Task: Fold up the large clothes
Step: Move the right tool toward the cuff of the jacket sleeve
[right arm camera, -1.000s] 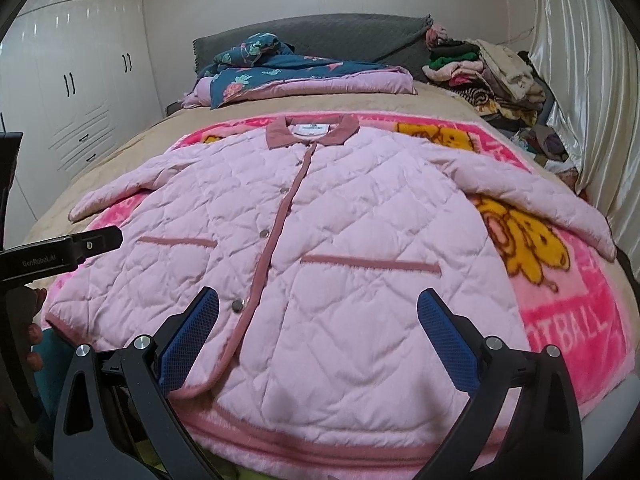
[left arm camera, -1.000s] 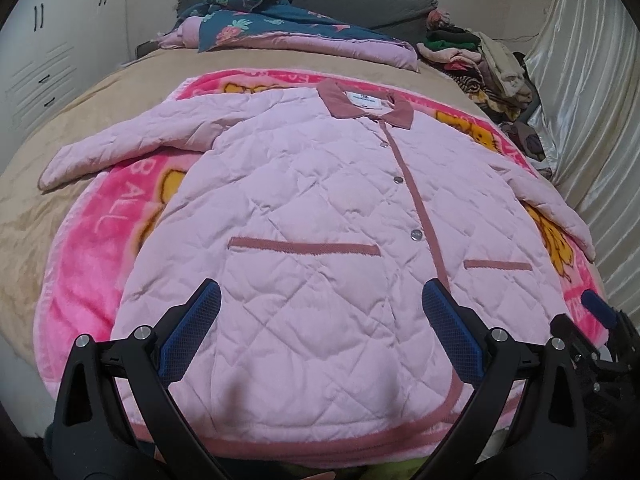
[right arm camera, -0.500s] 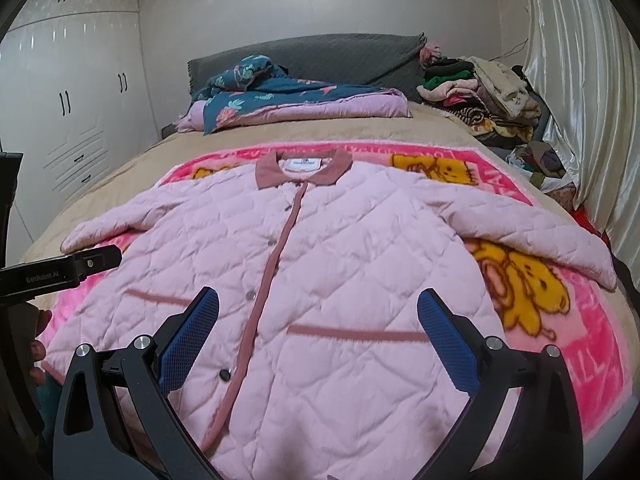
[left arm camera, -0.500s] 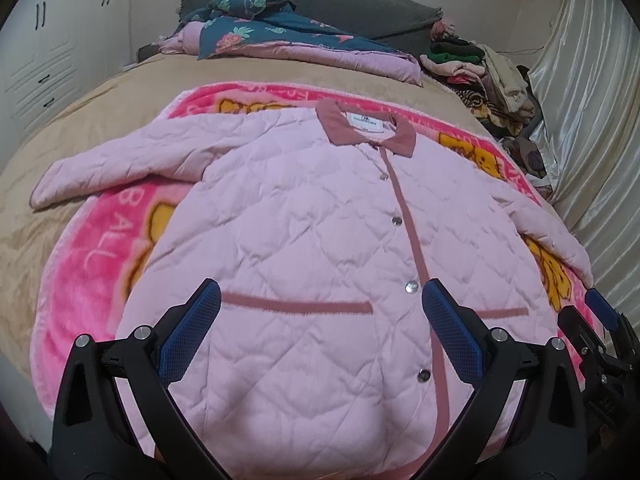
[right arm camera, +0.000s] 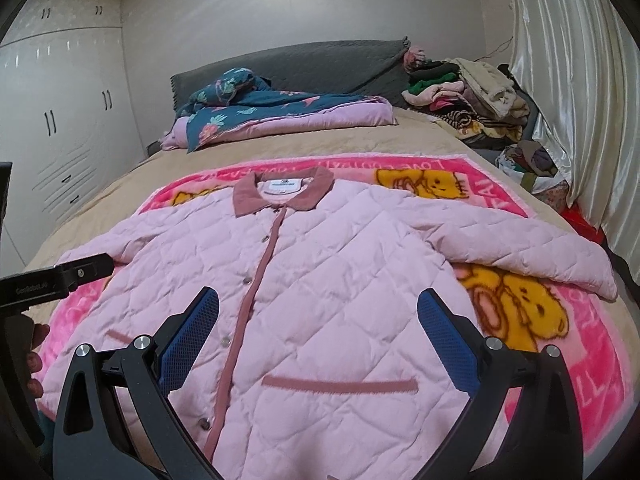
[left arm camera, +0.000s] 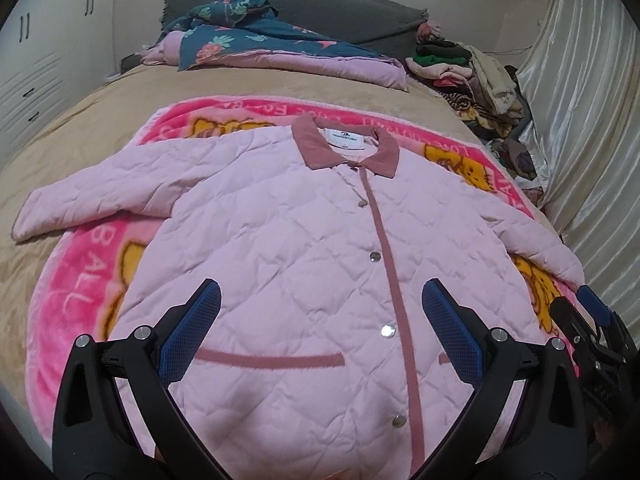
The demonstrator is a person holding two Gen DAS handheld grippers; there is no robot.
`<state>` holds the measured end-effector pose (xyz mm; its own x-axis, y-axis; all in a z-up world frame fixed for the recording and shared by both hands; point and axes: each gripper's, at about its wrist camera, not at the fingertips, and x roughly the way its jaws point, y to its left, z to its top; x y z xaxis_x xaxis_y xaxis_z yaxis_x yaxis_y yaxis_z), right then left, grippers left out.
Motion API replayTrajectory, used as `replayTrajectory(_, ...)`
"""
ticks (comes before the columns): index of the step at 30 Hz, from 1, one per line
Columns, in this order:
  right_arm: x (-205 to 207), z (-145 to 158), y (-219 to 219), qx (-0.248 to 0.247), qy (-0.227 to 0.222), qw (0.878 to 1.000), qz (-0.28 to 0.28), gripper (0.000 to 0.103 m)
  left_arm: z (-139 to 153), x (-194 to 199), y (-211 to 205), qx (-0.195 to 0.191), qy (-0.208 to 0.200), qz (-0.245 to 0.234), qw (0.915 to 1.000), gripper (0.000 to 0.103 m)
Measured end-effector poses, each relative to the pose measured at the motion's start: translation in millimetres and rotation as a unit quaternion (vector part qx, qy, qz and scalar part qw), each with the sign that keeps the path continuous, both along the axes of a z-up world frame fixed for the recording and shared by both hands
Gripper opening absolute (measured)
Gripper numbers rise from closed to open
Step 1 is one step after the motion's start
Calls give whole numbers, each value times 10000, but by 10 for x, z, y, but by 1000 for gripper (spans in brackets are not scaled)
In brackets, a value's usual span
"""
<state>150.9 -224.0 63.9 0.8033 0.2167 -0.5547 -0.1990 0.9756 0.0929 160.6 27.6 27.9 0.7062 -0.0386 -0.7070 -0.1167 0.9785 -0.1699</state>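
Observation:
A pink quilted jacket with a dusty-rose collar and button placket lies flat, front up, on a pink cartoon blanket. Both sleeves are spread out to the sides. My left gripper hovers open over the jacket's lower front, nothing between its blue pads. My right gripper is open too, above the lower front near the right pocket trim. The other gripper's body shows at the right edge of the left wrist view and at the left edge of the right wrist view. The jacket's hem is hidden below both views.
The blanket lies on a beige-covered bed. A folded teal floral quilt sits by the grey headboard. A heap of clothes is at the far right. Shiny curtains hang right, white wardrobes left.
Both grippers have moved forward over the jacket, from its hem toward its middle; the hem has dropped out of view. Both stay open and the jacket has not moved.

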Motion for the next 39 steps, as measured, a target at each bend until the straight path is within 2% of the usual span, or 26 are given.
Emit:
replayTrajectory(11,353,86,-237,84,-66,9994,-340,99,41,348,-138,-16,9,-120,9999,94)
replayTrajectory(14,459,108,-308,99,-83,9989,-459,99,74,451,-214,175,-30,-144,9997,94)
replayTrajectory(16,521,122,-362,125,-77,9985,-535,99,88,514,-250,173,-31,-191,9997,94)
replayTrajectory(18,597,134,-435,115,-99,9976,-669,99,90,592,-269,97,5,-250,9996,94)
replayTrajectory(23,747,145,-656,168,-123,9952,-961,99,115,753,-364,249,-100,-366,9990,94)
replayTrajectory(27,833,133,-844,172,-116,9921,-1236,99,102,892,-421,214,-102,-472,9986,94)
replayTrajectory(31,933,108,-1034,165,-87,9886,-1497,99,64,1058,-483,283,29,-541,9981,94)
replayTrajectory(39,1052,-39,-1305,209,19,9835,-1798,99,-74,1299,-537,151,225,-492,9984,94)
